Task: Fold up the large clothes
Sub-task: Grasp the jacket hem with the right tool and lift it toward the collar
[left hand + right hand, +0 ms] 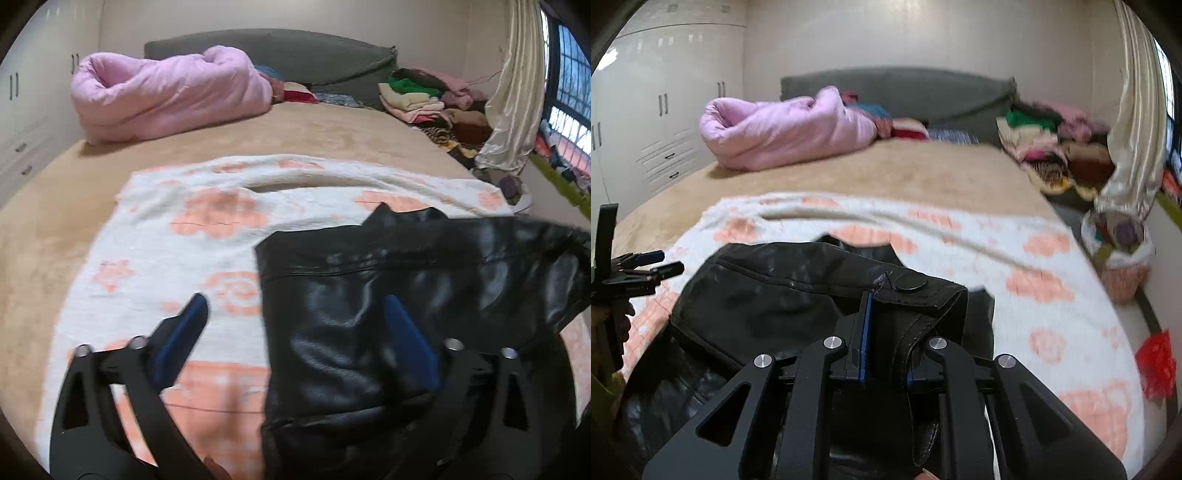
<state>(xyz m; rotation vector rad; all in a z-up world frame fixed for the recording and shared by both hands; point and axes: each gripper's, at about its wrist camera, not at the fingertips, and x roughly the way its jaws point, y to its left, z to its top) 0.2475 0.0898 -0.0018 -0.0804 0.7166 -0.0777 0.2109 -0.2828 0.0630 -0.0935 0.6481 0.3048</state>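
A black leather garment lies crumpled on a white blanket with orange flowers, spread over a tan bed. My left gripper stands open over the garment's left edge, one blue pad over the blanket and the other over the leather. In the right wrist view my right gripper is shut on a cuff or tab of the leather garment that bears a snap button, and that part is lifted off the blanket. The left gripper shows at the far left there, held by a hand.
A rolled pink quilt lies at the head of the bed by a grey headboard. Piled clothes sit at the back right. A curtain and a basket stand right of the bed, and white wardrobes stand left.
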